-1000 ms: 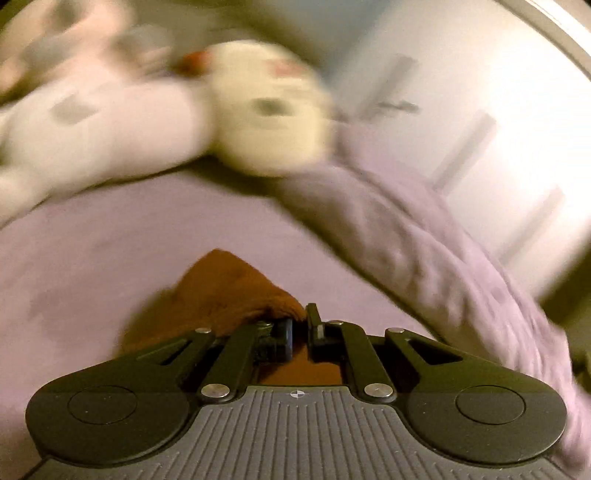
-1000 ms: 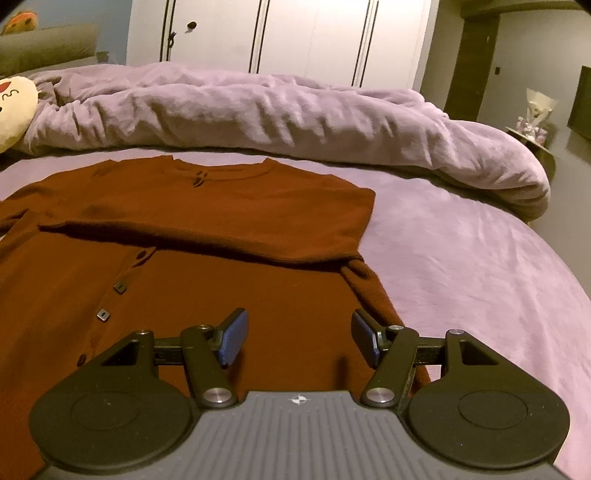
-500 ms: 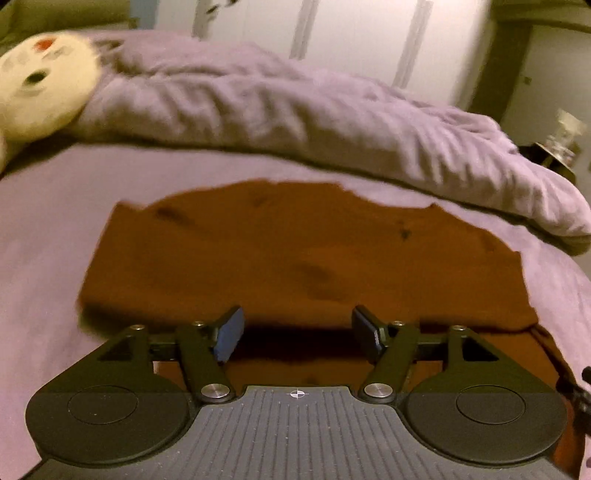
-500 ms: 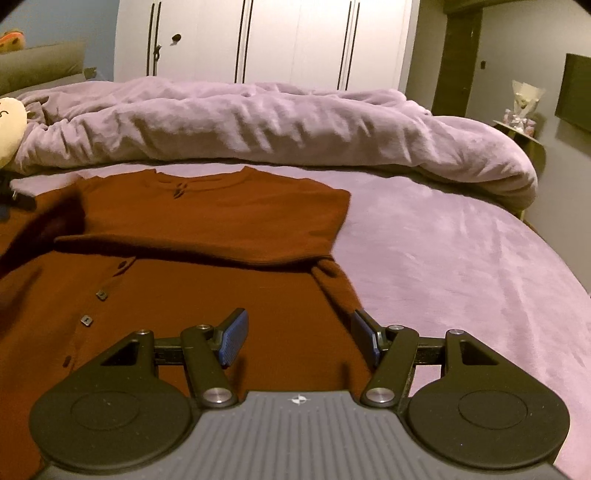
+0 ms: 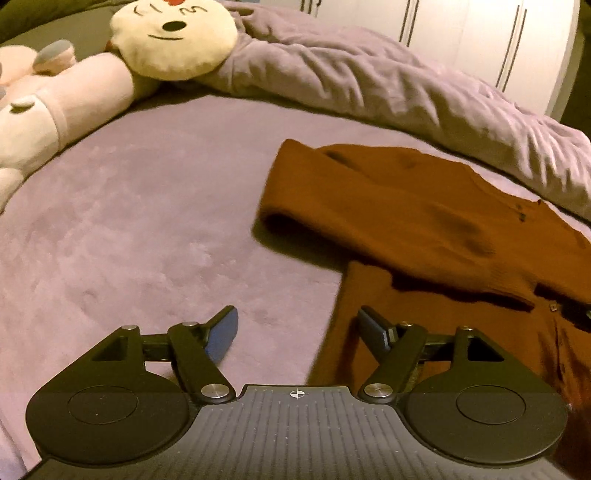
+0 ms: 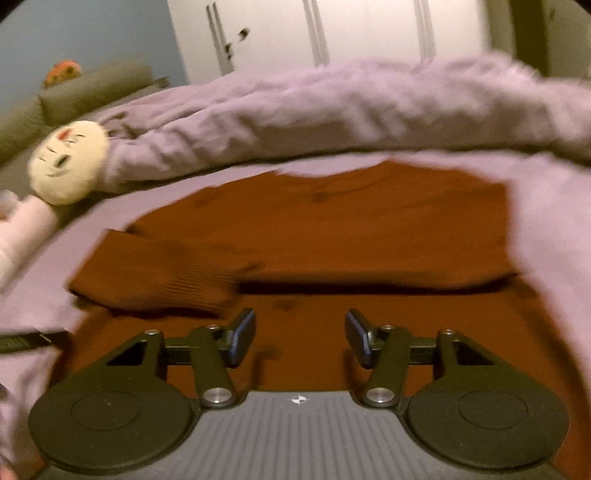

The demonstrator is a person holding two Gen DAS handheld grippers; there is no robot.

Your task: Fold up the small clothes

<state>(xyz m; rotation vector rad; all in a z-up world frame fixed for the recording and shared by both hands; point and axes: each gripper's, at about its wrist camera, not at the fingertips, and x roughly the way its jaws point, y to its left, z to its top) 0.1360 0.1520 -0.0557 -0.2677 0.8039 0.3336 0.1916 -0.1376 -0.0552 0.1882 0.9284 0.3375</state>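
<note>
A rust-brown buttoned cardigan lies flat on the purple bed sheet. Both sleeves are folded across its chest; the left sleeve ends in a ribbed cuff. My left gripper hovers over the garment's left edge, half above bare sheet. Its jaws are opening and nothing is between them. My right gripper hangs over the cardigan body below the folded sleeves. Its jaws are closing, with a clear gap and no cloth pinched between the pads.
A cream and pink plush toy lies at the far left of the bed, also in the right wrist view. A crumpled purple duvet is heaped behind the cardigan. White wardrobe doors stand beyond it.
My left gripper, shut on brown cloth a second ago, let go, opened and pulled back to the cardigan's left edge. My right gripper swung left over the garment and its jaws narrowed.
</note>
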